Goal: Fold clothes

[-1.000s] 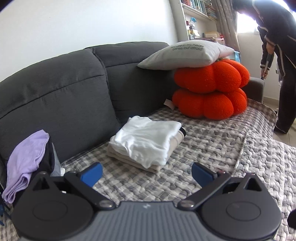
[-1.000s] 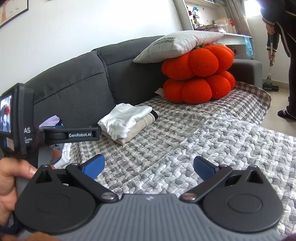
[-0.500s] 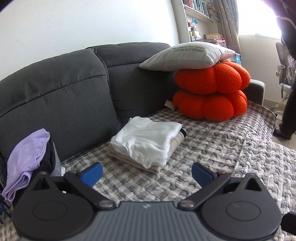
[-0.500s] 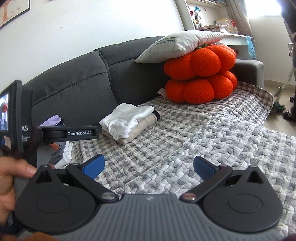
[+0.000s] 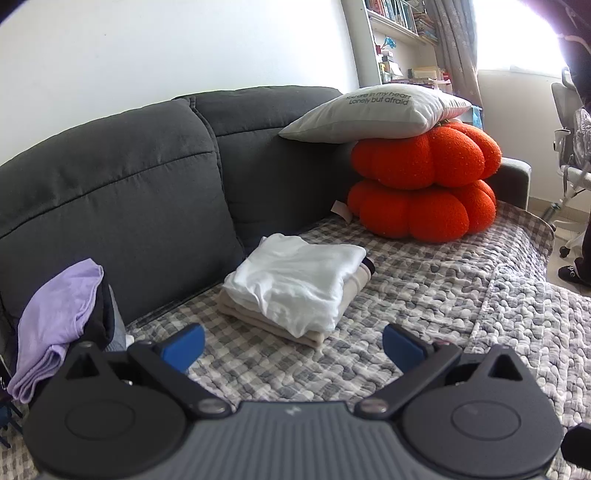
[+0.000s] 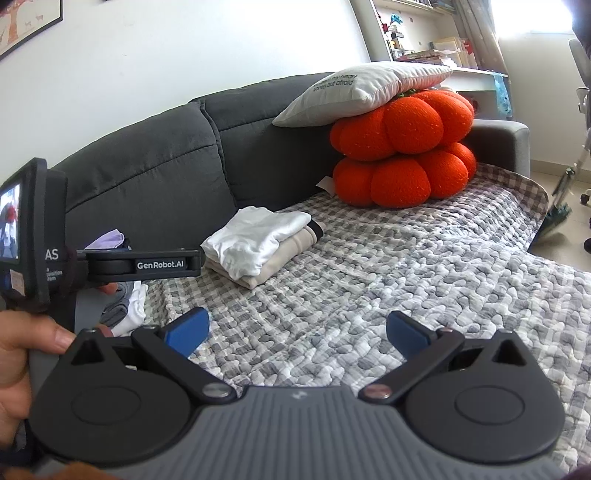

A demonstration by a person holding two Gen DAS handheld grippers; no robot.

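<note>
At far left the unfolded pile (image 5: 55, 317), lilac on top, waits against the sofa (image 5: 147, 177); we judge it comes next. Our left gripper (image 5: 293, 345) and right gripper (image 6: 298, 332) hover wide open, holding nothing, barely shifted over the last second. The folded stack (image 5: 295, 291) sits unmoved mid-quilt (image 5: 443, 295). Rightward, the bystander has left view.

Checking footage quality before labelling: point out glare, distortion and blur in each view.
Left wrist view: the window is blown out white, fisheye bends the grey sofa, and the folded white shirt stays sharp. Right wrist view: the same window glare at upper right, and a blurred broom.
</note>
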